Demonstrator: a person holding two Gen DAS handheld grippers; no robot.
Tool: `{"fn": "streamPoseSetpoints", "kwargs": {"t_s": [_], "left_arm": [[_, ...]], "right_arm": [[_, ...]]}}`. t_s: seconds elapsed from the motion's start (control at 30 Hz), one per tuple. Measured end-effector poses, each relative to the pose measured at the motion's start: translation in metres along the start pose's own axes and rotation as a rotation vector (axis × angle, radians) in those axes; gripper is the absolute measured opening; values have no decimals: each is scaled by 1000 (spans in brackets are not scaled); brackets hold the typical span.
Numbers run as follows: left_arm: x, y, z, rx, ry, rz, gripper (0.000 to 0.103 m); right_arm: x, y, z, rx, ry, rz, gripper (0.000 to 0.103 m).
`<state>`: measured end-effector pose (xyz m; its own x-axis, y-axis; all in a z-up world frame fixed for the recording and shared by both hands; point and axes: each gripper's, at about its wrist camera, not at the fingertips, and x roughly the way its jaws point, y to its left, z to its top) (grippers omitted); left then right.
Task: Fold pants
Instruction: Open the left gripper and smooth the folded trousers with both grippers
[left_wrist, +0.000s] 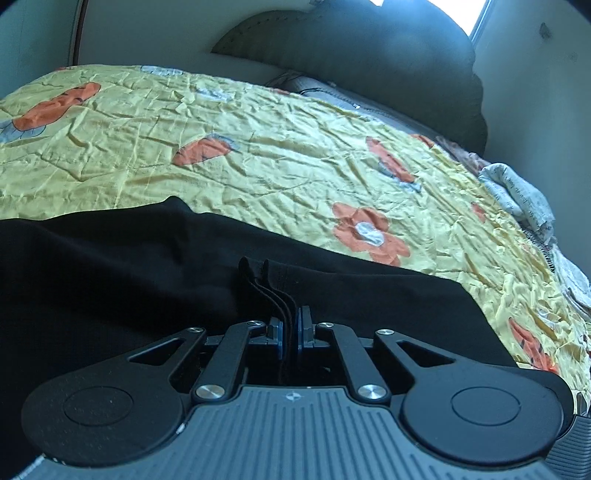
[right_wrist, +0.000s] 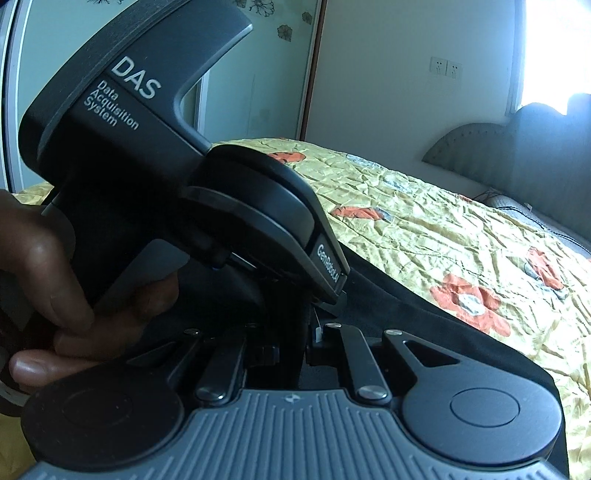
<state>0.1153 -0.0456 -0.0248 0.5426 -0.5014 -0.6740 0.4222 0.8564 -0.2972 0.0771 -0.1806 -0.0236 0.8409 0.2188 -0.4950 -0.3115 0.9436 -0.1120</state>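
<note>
Black pants (left_wrist: 129, 266) lie spread on a bed with a yellow floral cover (left_wrist: 258, 147). My left gripper (left_wrist: 290, 328) is shut on a bunched, layered edge of the pants, which stands up between its blue pads. In the right wrist view, my right gripper (right_wrist: 295, 343) is narrowly closed with dark pants fabric (right_wrist: 406, 306) between its fingers. The left gripper's body (right_wrist: 147, 155), held by a hand (right_wrist: 48, 266), sits just in front of it and hides much of the pants.
A dark padded headboard (left_wrist: 369, 55) stands at the far end of the bed. A white printed cloth (left_wrist: 517, 195) lies at the bed's right edge. A wardrobe with a flower pattern (right_wrist: 266, 74) and a bright window (right_wrist: 554, 48) are behind.
</note>
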Motion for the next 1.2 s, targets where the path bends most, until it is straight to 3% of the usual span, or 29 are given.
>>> {"fn": "streamPoseSetpoints", "kwargs": {"t_s": [0.13,0.2,0.3,0.33,0.4,0.5,0.6,0.7,0.8,0.93,1.1,1.2], "left_arm": [[-8,10,4,-50,-4,28,29],[-14,15,8,-72,-22,63,27],[-22,14,20,-50,-49,142,27],[-24,11,25,-35,-58,140,27],[-25,3,31,-6,-57,109,30],[-15,-16,29,59,-22,80,38],[1,-26,14,117,45,94,39],[3,-28,2,154,30,130,41],[-3,-28,4,161,11,153,42],[-10,-25,7,129,-9,147,48],[-8,-27,4,138,-4,154,51],[-5,-28,1,137,7,149,52]], "right_arm": [[-10,7,-15,21,24,14,15],[-14,5,-15,44,32,36,18],[-28,-1,-10,72,19,109,37],[-34,-4,-8,84,-1,144,45],[-50,-12,-6,112,-58,185,48],[-52,-24,-7,150,-60,122,48],[-34,-36,-17,224,46,56,48],[-23,-41,-29,258,119,85,48],[-31,-43,-24,254,73,75,48],[-40,-61,-21,304,11,-21,48],[-36,-82,-29,358,45,-122,48],[-34,-86,-47,385,79,-127,50]]}}
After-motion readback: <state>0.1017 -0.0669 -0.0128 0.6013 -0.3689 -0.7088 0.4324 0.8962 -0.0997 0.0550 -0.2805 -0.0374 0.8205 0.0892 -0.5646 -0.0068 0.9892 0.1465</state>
